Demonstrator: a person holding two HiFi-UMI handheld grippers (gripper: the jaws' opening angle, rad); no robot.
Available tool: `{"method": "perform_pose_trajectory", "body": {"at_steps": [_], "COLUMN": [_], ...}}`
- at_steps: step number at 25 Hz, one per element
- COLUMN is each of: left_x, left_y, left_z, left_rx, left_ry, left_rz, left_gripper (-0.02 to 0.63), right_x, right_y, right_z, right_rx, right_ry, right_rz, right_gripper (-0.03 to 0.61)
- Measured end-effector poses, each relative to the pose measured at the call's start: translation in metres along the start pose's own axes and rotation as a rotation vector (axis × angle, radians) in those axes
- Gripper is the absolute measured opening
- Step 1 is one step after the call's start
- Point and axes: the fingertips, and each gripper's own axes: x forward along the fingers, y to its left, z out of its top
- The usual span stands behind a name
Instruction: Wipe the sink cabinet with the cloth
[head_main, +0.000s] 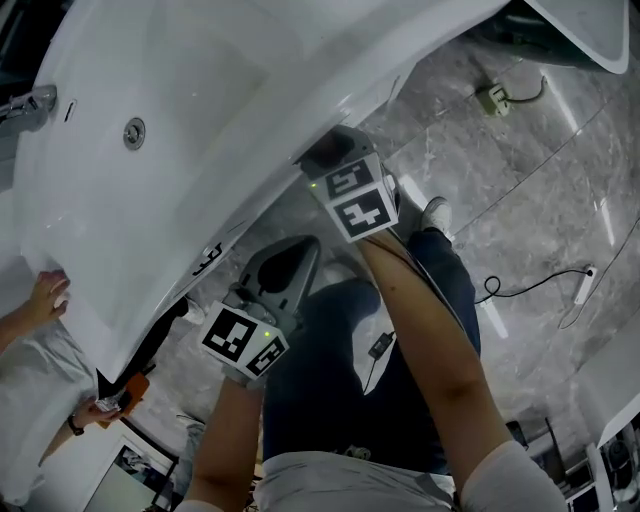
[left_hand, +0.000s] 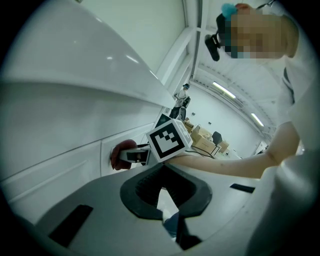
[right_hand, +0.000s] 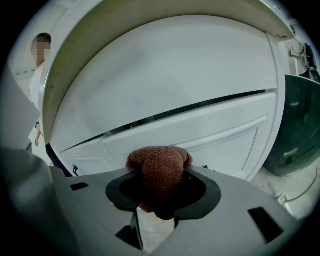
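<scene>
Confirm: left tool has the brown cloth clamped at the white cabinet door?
Wrong tool. The right tool has the brown cloth clamped at the white cabinet door; the right gripper view shows the cloth between its jaws.

We log a grey marble floor (head_main: 540, 190) with pale veins, glossy, with long streaks of light reflected on it. Thin black cables (head_main: 490, 290) trail over it, and a small plug block (head_main: 492, 98) lies near the top. A white fixture (head_main: 592, 35) sits in the top right corner. In the left gripper view we get a white back wall (left_hand: 222, 116), ceiling light strips (left_hand: 226, 93), stacked cardboard boxes (left_hand: 202, 140) and a dark chair (left_hand: 217, 136). The right gripper view shows a dark green panel (right_hand: 296, 125) at the right, kind unclear.
</scene>
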Motion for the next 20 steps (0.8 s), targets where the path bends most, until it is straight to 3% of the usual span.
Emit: {"method": "perform_pose_trajectory", "body": {"at_steps": [8,20], "left_x": [-0.008,0.001], "left_y": [0.005,0.015], "left_z": [-0.015,-0.023], "left_rx": [0.021,0.035], "left_ry": [0.030,0.013], "left_rz": [-0.010,0.013], "left_gripper": [0.011,0.011], "right_x": [0.006,0.043], "right_y": [-0.011,-0.053], "right_z": [-0.009,-0.059], "right_rx": [0.088,0.130], "right_ry": [-0.061,0.020], "right_rz": [-0.012,-0.072], "right_gripper": [0.167,0.167]}}
